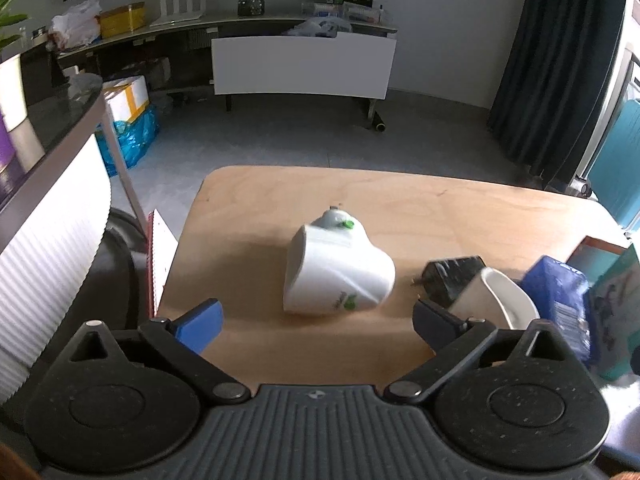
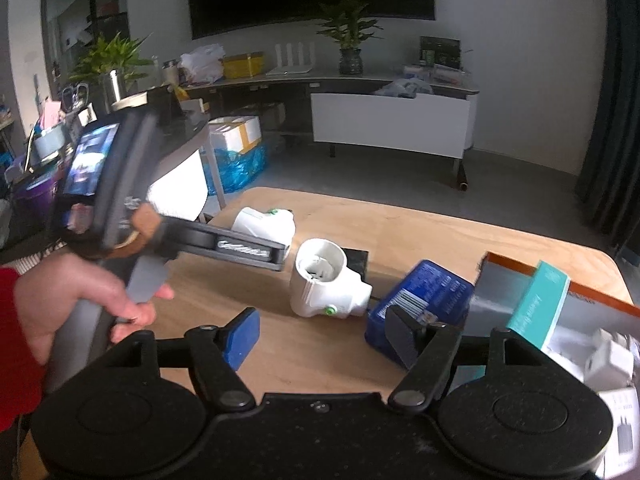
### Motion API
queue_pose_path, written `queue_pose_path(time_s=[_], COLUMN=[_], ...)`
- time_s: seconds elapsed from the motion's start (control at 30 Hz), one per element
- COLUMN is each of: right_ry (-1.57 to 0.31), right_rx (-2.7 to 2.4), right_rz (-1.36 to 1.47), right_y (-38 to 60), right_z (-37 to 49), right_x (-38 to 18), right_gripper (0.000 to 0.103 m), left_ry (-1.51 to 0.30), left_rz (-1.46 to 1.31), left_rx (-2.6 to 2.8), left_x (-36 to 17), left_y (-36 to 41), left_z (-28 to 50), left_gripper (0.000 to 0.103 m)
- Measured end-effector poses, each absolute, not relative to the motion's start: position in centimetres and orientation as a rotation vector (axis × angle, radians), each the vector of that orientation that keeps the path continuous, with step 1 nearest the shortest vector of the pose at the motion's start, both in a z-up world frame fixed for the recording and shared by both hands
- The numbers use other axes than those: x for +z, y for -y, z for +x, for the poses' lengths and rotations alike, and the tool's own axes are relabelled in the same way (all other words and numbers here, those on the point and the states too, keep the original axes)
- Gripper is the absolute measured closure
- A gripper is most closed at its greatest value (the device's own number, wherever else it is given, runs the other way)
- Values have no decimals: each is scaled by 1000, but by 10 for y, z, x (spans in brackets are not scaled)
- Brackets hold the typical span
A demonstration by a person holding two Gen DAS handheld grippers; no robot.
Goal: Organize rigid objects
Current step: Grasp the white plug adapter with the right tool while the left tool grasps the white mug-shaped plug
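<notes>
A white plug adapter with green marks (image 1: 336, 276) lies on its side on the wooden table (image 1: 280, 200), just ahead of my open, empty left gripper (image 1: 316, 320). A second white adapter (image 2: 324, 280) stands in front of my open, empty right gripper (image 2: 320, 336); it also shows at the right of the left wrist view (image 1: 496, 296). A black charger (image 1: 448, 280) lies between the two adapters. A blue packet (image 2: 424, 296) lies beside my right gripper's right finger. The left gripper (image 2: 276, 256) shows from the side, near the first adapter (image 2: 264, 220).
An open orange-edged box (image 2: 560, 320) with a teal box (image 2: 536, 304) and white chargers (image 2: 608, 364) sits at the table's right. A white ribbed counter (image 1: 48, 264) and a dark chair (image 1: 120, 264) stand left of the table. A white cabinet (image 1: 300, 64) stands across the floor.
</notes>
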State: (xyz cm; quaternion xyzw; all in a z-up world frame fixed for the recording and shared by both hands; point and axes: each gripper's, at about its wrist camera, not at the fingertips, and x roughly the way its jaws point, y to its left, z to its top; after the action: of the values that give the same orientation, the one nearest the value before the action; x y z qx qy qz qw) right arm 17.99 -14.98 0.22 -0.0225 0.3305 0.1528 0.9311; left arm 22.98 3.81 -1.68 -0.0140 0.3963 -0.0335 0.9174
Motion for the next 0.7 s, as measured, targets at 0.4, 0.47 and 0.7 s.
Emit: queue_pose_path(time_s=[0.4, 0.47, 0.7], right_ry=[-683, -686, -719], right_rx=[355, 361, 378], right_rz=[-87, -87, -124], right_y=[141, 141, 133], right_z=[216, 222, 244], right_x=[-11, -14, -31], right_gripper=[14, 13, 13], left_ry=[-769, -766, -737], left_rz=[-79, -97, 16], left_rx=[-136, -138, -143], left_x=[-28, -31, -35], left_y=[-42, -46, -34], left_z=[252, 251, 253], left_gripper=[0, 0, 0])
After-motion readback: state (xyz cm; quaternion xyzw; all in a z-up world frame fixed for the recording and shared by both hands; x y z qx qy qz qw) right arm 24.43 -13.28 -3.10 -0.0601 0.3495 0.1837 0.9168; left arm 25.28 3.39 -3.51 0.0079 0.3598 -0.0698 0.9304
